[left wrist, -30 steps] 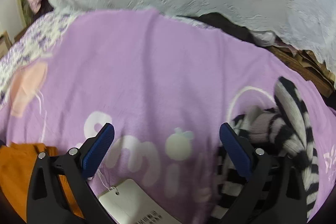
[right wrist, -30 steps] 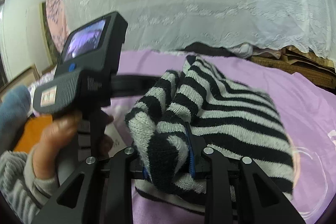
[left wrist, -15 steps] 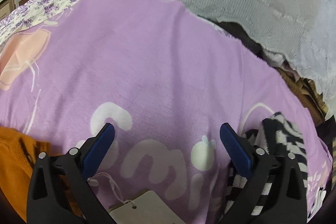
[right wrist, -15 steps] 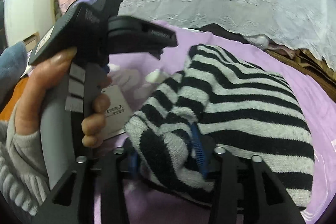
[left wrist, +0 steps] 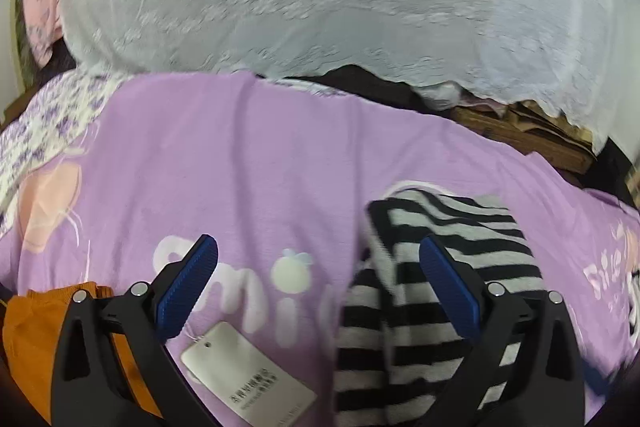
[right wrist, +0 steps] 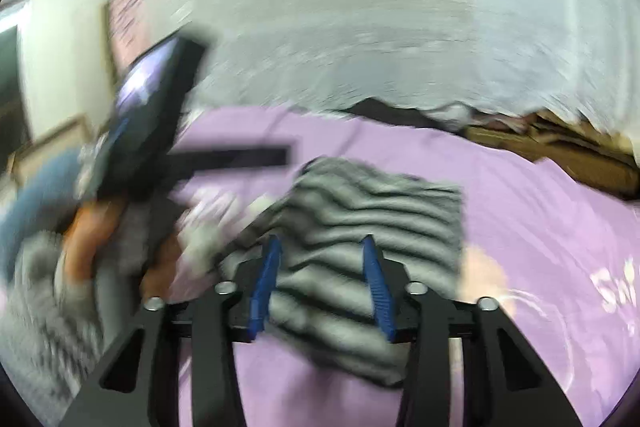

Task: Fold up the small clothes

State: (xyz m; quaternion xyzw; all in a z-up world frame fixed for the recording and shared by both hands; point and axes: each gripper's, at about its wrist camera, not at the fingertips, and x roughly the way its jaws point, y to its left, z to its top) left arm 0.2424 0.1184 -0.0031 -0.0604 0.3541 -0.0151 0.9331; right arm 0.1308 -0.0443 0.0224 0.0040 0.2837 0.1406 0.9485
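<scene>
I see my left gripper (left wrist: 318, 279) wide open, empty, above the purple sheet (left wrist: 256, 163); my right gripper (right wrist: 322, 281) is closing, jaws apart over the striped sweater (right wrist: 372, 203).

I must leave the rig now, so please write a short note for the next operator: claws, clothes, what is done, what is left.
Left claw: open, empty, over the purple sheet.
Right claw: jaws closing, nothing pressed between them.
Striped garment: lies on the sheet just beyond the right claw and looks folded into a rectangle.
Orange garment: bunched at the sheet's left edge, near a paper tag.
Done: apparently the striped piece. Left: probably the orange one.
</scene>
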